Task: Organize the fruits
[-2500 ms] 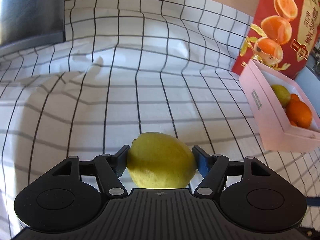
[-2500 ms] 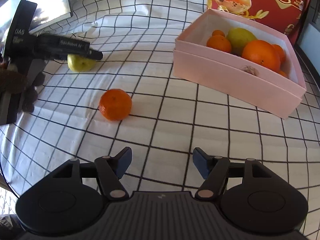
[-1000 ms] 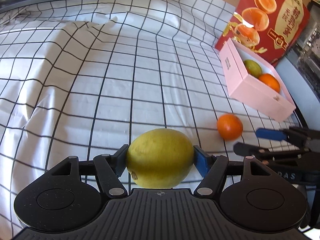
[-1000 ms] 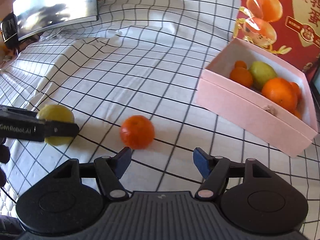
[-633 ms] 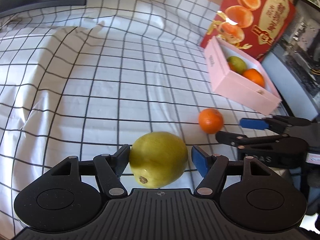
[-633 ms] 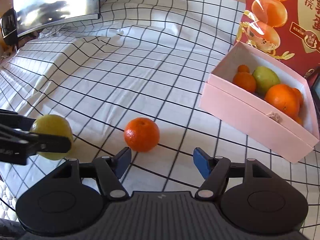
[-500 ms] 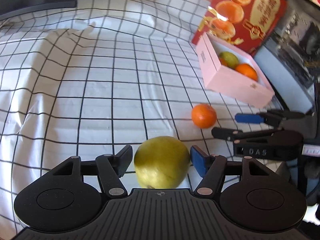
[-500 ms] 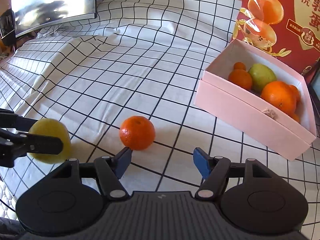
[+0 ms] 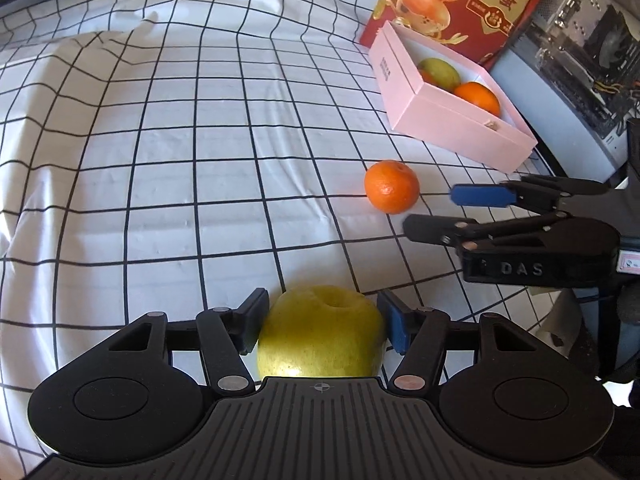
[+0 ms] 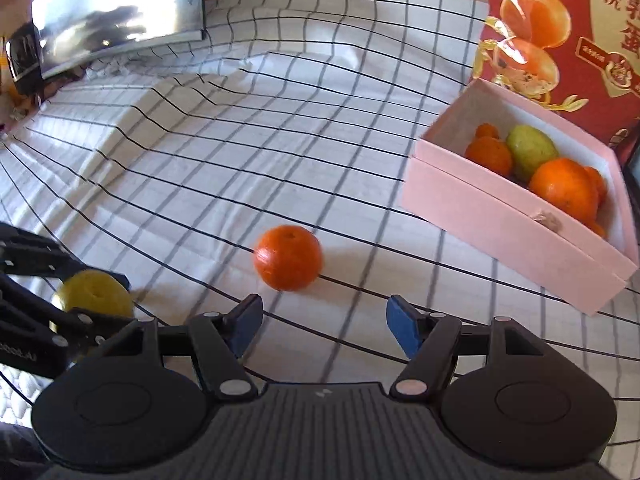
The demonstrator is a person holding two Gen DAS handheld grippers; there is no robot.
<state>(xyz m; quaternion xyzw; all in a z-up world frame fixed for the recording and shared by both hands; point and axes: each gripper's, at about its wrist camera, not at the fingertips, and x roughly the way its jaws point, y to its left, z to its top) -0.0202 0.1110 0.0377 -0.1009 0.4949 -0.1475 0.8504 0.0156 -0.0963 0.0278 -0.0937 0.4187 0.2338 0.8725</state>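
A yellow-green fruit [image 9: 320, 336] with its dimpled end facing up sits between the fingers of my left gripper [image 9: 320, 320]. The jaws are closing and both pads touch its sides, just above the checked cloth. In the right wrist view the same fruit [image 10: 94, 292] shows at the lower left. A loose orange [image 9: 392, 187] lies on the cloth short of the pink box [image 9: 452, 128], which holds oranges and a green fruit. My right gripper [image 10: 324, 324] is open with nothing between its fingers, and the orange [image 10: 288, 258] lies just ahead of its left finger.
A red carton printed with oranges [image 10: 560, 40] stands behind the pink box [image 10: 500, 220]. A dark monitor [image 10: 112, 12] sits at the far left edge of the bed. An open computer case [image 9: 580, 60] is at the right. The white checked cloth [image 9: 180, 140] is wrinkled.
The yellow-green fruit has turned between the left fingers, its dimple now up, and the jaws stand narrower. The left view has swung toward the box. The right gripper has kept still.
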